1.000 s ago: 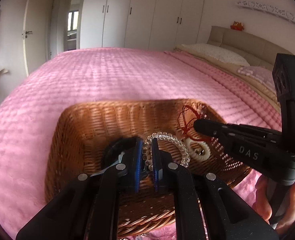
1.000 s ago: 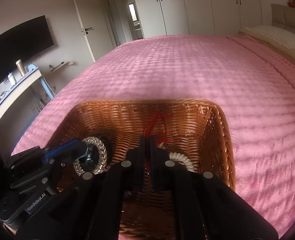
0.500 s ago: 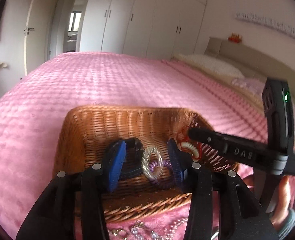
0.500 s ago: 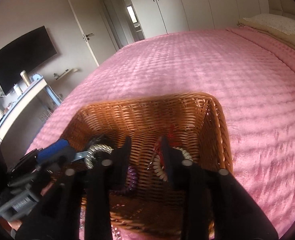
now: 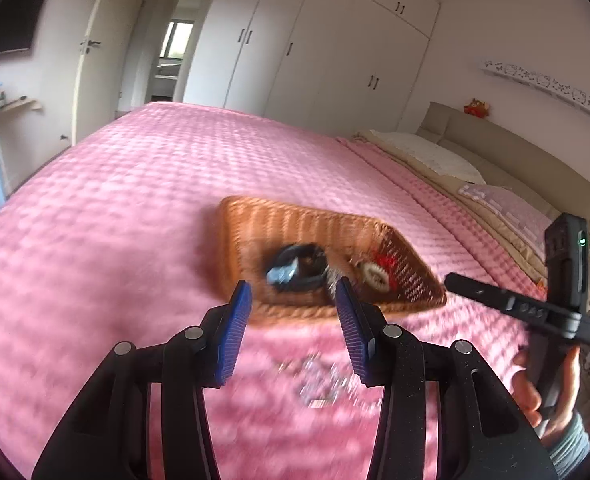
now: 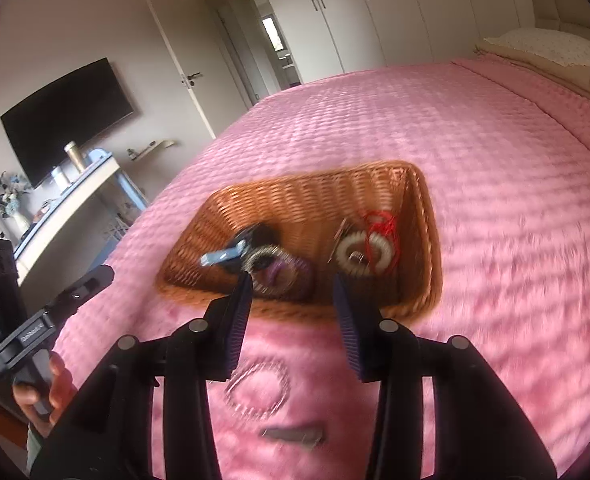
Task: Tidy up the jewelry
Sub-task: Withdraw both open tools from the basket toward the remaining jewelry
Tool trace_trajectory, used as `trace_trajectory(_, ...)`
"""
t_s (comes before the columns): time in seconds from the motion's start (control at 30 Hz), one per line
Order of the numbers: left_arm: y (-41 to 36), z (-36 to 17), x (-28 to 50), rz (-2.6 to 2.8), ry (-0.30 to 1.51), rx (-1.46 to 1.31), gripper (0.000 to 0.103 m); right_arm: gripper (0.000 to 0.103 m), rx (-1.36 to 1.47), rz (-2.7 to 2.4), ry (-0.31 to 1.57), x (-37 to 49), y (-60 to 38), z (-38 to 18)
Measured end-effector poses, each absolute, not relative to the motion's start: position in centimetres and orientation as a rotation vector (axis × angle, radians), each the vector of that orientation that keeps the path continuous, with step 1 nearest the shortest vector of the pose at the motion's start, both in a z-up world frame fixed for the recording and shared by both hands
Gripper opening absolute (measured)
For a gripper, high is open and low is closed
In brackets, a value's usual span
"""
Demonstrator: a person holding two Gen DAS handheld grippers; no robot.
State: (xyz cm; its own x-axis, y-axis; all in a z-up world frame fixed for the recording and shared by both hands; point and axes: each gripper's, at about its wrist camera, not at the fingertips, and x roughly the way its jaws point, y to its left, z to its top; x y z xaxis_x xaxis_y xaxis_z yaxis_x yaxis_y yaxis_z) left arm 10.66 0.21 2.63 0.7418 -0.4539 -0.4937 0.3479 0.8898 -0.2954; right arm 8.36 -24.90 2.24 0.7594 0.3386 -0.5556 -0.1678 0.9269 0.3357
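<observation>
Wicker basket sits on the pink bedspread, near its near edge, contents piled on the basket floor. Left side of the basket: black band with a light-blue piece. Beside it, touching: clear beaded bracelet overlapping a purple coil bracelet. Right side, against the right wall: white bead bracelet with red cord tangled over it.

Outside the basket, on the bedspread toward the near edge: a beaded ring bracelet lying flat, and a small dark flat piece just nearer than it. Left view shows a silvery jewelry cluster in the same zone.

Left gripper: jaws spread wide, nothing between the blue pads. Right gripper: same, wide apart, holding nothing. Both hover over the bedspread short of the basket's near rim.

Heavy motion blur in both views. Can't resolve bead detail or what the dark flat piece is. The loose cluster in the left view is a smear; can't count its pieces. The basket's near wall hides part of the basket floor.
</observation>
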Motion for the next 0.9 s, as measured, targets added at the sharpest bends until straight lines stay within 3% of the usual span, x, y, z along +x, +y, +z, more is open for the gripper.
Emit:
trace_trajectory(0.23, 2.5, 1.3, 6.7, -0.430, 0.625, -0.211, 0.042, 0.039, 0.190, 0.246, 0.691, 3.9, -22.4, 1.8)
trace_trajectory(0.47, 2.9, -0.7, 4.3, -0.462, 0.674, -0.208, 0.042, 0.039, 0.220, 0.206, 0.829, 0.7, -21.4, -3.2)
trace_trajectory(0.9, 0.4, -3.0, 5.4, -0.491, 0.777, -0.177, 0.042, 0.039, 0.378, 0.151, 0.902, 3.1, -22.2, -6.8)
